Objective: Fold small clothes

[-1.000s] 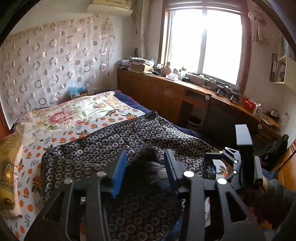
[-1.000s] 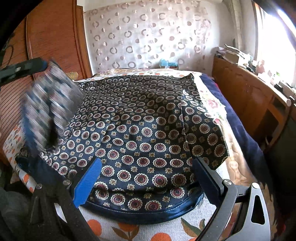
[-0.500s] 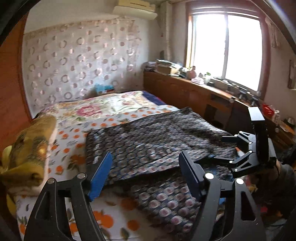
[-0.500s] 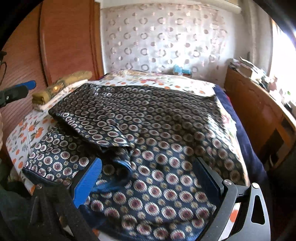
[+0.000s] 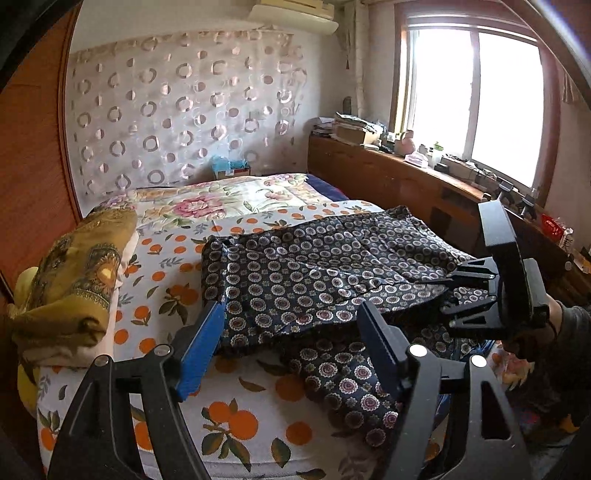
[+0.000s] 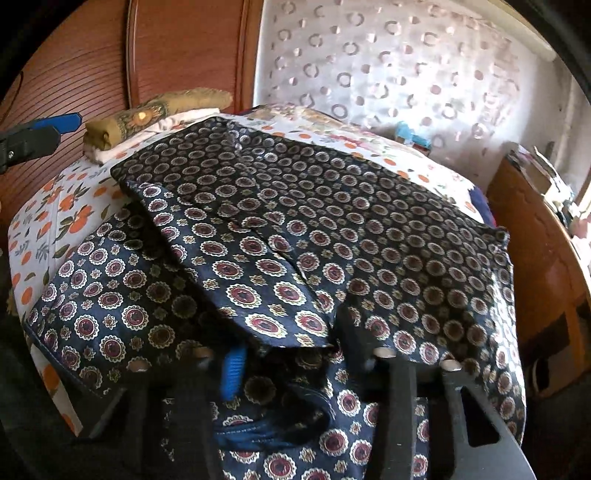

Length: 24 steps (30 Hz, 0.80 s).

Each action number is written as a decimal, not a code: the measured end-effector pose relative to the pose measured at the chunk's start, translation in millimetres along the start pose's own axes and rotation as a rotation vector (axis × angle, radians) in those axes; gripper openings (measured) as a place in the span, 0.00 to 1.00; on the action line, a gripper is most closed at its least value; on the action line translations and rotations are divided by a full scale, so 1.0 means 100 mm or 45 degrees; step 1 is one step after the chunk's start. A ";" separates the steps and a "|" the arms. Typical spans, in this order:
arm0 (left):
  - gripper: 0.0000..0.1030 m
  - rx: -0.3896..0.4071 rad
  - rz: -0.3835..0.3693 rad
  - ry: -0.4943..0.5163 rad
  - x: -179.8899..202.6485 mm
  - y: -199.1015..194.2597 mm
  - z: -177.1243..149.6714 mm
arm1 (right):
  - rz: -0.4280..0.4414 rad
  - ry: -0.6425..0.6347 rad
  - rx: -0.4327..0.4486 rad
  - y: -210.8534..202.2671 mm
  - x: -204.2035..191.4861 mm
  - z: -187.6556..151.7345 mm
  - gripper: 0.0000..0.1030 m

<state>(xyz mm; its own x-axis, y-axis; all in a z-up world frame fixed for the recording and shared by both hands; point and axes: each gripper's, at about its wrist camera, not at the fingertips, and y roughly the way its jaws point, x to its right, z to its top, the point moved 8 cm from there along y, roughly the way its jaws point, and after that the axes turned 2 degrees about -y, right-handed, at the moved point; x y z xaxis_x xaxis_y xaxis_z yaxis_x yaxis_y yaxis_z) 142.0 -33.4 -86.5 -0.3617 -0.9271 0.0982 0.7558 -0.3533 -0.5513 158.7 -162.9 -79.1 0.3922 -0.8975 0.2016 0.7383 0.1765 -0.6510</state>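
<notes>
Bedroom. Bed (image 5: 236,417) under an orange-print sheet, with a floral quilt (image 5: 229,199) at its far end. A circle-patterned curtain (image 5: 177,110) covers the far wall. Wood panelling (image 5: 29,147) on the left. A bright window (image 5: 476,96) throws daylight on a long, cluttered wooden counter (image 5: 391,173). Air conditioner (image 5: 295,14) high up.

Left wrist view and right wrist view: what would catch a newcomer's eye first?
The dark navy garment with round medallion print, partly folded over itself across the orange-printed bedsheet. The right gripper is closing on its near edge; the left gripper hovers open above the cloth.
</notes>
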 end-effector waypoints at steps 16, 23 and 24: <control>0.73 -0.016 0.005 -0.021 -0.06 0.03 -0.08 | 0.058 0.126 0.274 -0.63 0.05 0.15 0.04; 0.73 -0.015 -0.001 -0.016 -0.04 0.03 -0.07 | 0.005 0.184 0.372 -0.99 0.21 0.05 0.04; 0.73 -0.015 -0.002 -0.014 -0.03 0.03 -0.07 | -0.016 0.193 0.375 -1.04 0.24 0.00 0.04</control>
<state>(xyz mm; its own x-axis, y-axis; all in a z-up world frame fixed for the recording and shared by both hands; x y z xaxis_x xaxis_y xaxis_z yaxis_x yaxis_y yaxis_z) 141.1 -30.5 -94.4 -0.3570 -0.9278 0.1084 0.7486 -0.3536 -0.5609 90.9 -202.8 -6.7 0.3124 -0.9464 0.0824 0.8780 0.2546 -0.4052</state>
